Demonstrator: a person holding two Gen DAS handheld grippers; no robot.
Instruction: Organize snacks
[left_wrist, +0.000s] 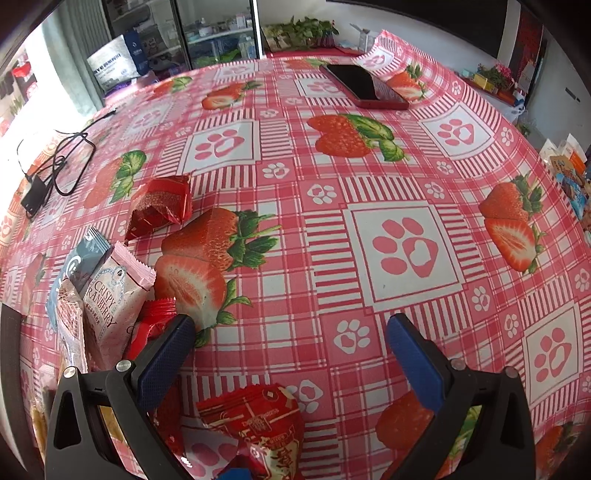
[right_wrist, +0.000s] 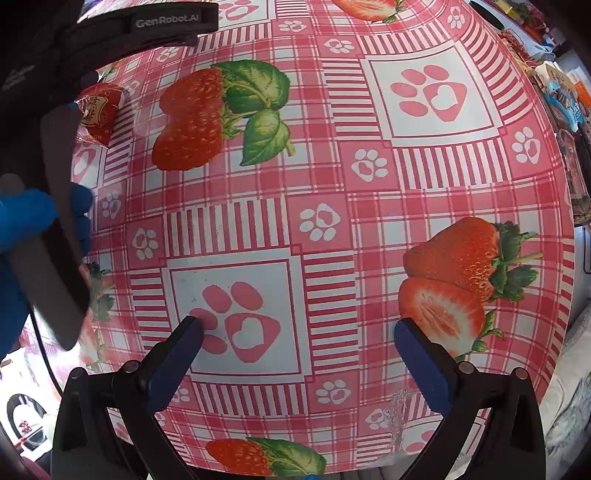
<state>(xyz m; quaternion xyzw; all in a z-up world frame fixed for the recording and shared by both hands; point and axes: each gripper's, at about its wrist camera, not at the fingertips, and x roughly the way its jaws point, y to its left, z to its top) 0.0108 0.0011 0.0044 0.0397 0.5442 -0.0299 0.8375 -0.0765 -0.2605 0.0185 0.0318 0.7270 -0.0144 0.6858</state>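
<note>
While both hover empty, left gripper (left_wrist: 290, 326) and right gripper (right_wrist: 297, 328) gape wide

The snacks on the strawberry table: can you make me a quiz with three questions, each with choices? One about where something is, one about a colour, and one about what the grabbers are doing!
1. Where is the phone?
A. Far side of the table
B. Under the pink packet
C. Between the left gripper's fingers

2. What colour are the finger pads on the left gripper?
A. Yellow
B. Blue
C. White

3. What is the right gripper doing?
A. Squeezing a red packet
B. Holding a cable
C. Open, holding nothing

Answers:
1. A, it lies flat near the table's far edge, away from the snacks.
2. B, both pads show dark blue.
3. C, its fingers stand wide apart with only tablecloth between them.
</note>
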